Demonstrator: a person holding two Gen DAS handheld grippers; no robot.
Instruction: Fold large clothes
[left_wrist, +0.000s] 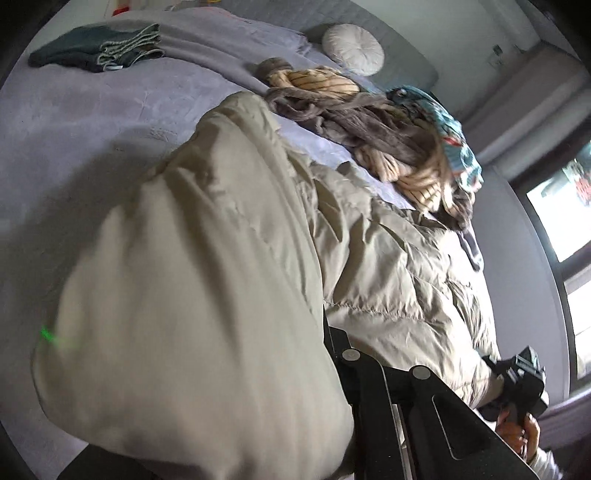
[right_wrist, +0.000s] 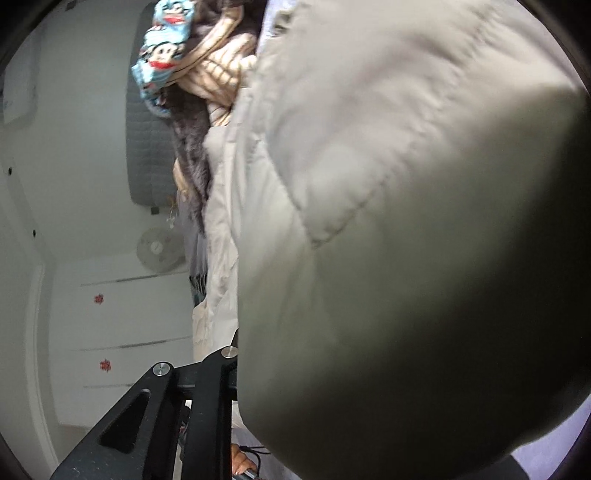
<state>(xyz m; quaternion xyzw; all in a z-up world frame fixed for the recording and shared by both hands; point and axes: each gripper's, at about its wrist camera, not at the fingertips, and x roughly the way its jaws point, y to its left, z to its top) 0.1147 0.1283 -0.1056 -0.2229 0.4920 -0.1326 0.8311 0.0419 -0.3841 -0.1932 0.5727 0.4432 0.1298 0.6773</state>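
Note:
A large beige puffer jacket (left_wrist: 229, 236) lies across the lilac bed and fills the front of both views; it also shows in the right wrist view (right_wrist: 388, 221). My left gripper (left_wrist: 328, 332) is shut on a bulky fold of the jacket; the fabric drapes over its fingertips and hides them. My right gripper (right_wrist: 236, 347) is shut on the jacket's other end, its fingertips hidden under the cloth. The right gripper also shows in the left wrist view (left_wrist: 517, 376) at the jacket's far edge, held by a hand.
A heap of unfolded clothes (left_wrist: 369, 122), brown, striped cream and blue cartoon print, lies beyond the jacket. Folded dark garments (left_wrist: 96, 48) sit at the far left of the bed (left_wrist: 74, 140). A round cushion (left_wrist: 352, 48), a window (left_wrist: 561, 206) and white drawers (right_wrist: 122, 325) stand around.

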